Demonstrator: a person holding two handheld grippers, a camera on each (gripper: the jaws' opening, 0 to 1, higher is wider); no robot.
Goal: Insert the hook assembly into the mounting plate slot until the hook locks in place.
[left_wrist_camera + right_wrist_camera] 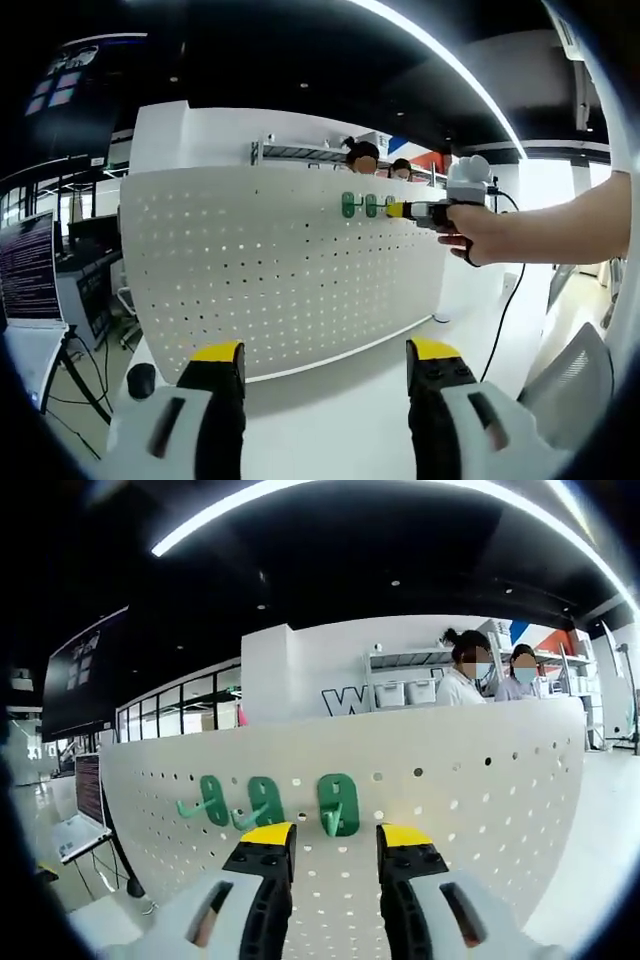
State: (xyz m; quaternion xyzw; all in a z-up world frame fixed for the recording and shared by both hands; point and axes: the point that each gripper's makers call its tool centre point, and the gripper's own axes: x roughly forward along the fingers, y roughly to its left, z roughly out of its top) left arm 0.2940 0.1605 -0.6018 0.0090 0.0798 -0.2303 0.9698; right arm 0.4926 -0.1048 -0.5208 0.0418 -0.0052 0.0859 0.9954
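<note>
Three green plastic hooks (338,804) stand upright on the white perforated mounting plate (270,270), prongs pointing outward. My right gripper (330,838) and left gripper (325,352) both gape empty.

The pegboard (480,780) is showing plain white, dotted all over with a regular grid of small dark holes. Three hooks are standing out in green against it: the left hook (212,800), the middle hook (265,802) and the right hook (338,804). Both the left gripper (325,385) and the right gripper (330,865) are showing white bodies, black jaws and yellow tips. The table (360,400) is appearing white.
</note>
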